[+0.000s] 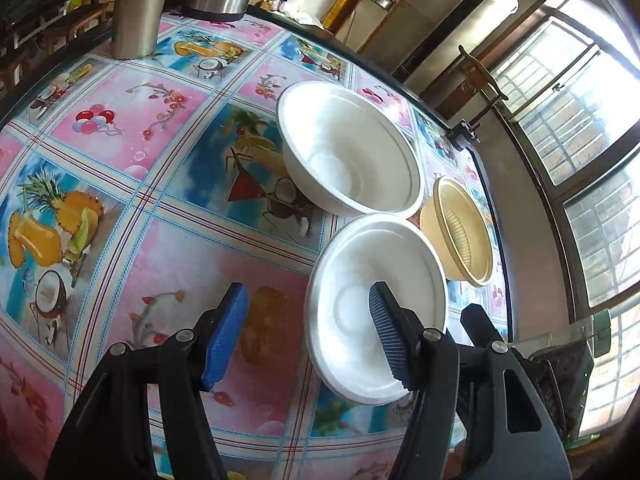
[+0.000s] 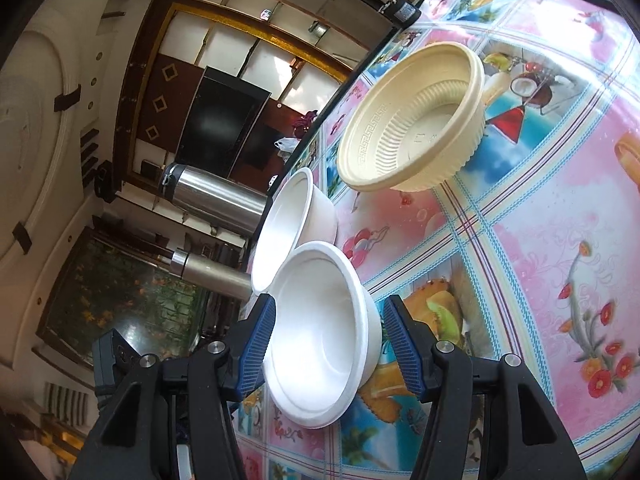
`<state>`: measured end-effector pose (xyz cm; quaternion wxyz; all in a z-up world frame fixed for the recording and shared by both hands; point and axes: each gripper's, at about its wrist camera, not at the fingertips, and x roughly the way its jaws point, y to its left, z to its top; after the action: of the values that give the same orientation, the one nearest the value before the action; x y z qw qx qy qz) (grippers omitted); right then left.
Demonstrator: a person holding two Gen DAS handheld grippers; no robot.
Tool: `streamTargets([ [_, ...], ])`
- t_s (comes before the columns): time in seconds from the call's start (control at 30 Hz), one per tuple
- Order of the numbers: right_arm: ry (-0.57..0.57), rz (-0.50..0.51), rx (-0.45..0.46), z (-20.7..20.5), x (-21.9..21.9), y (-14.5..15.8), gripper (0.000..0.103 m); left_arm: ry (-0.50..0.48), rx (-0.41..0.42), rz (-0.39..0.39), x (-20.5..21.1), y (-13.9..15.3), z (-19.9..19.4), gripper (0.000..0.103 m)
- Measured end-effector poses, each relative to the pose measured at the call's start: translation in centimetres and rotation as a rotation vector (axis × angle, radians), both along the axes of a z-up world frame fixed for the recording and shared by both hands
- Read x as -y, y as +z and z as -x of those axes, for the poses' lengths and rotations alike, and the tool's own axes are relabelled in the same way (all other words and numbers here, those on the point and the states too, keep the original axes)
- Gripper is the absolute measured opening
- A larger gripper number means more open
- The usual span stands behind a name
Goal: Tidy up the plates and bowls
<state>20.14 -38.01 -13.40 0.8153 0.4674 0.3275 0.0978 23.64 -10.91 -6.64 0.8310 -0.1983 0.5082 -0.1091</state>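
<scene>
**Both grippers at the near white bowl, jaws apart**

My left gripper [image 1: 308, 336] points across the table from 6 o'clock of its own view, tilted down toward the cloth. Its jaws stand wide apart: the right blue pad [image 1: 390, 340] hangs inside the near white bowl [image 1: 352, 320], and the left pad is over bare tablecloth [image 1: 120, 128] at 7 o'clock. Nothing is clamped between them.

My right gripper [image 2: 330, 344] comes in rolled on its side, so the table stands nearly upright in its view. It is also spread, with a pad on either side of the near white bowl [image 2: 320, 336]; the left pad [image 2: 260, 344] is right at the rim, though I cannot tell whether it touches, and the right pad stands clear of the wall. It grips nothing.

In the left view the far white bowl [image 1: 348, 148] sits at 12 o'clock of the near one, rims just about meeting. The cream ribbed bowl [image 1: 460, 232] lies at 2 o'clock, just beside both, near the table's edge. All three bowls are upright and hold nothing.

In the right view the cream ribbed bowl [image 2: 412, 120] is at 1 o'clock and the far white bowl [image 2: 292, 224] at 11 o'clock. Two steel flasks [image 1: 136, 4] stand at the table's far side, 11 o'clock in the left view.
</scene>
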Motion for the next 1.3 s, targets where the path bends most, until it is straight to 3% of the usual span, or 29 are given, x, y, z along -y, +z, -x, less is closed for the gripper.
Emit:
streamTargets([
  [0.47,-0.010,-0.082,-0.042,-0.2,0.8,-1.1,0.059,0.079,0.003,-0.018,0.6,-1.1,-0.3,0.061],
  [0.73,-0.007,-0.071,-0.051,-0.4,0.3,-1.2,0.059,0.067,0.065,-0.118,1.7,-0.3,0.5,0.061],
  [1.0,-0.005,-0.042,-0.061,-0.8,0.0,-1.3,0.050,0.049,0.150,-0.247,3.4,0.4,1.2,0.062],
  [1.3,-0.016,-0.019,-0.069,-0.9,-0.1,-1.4,0.046,0.040,0.173,-0.272,3.7,0.1,0.9,0.062],
])
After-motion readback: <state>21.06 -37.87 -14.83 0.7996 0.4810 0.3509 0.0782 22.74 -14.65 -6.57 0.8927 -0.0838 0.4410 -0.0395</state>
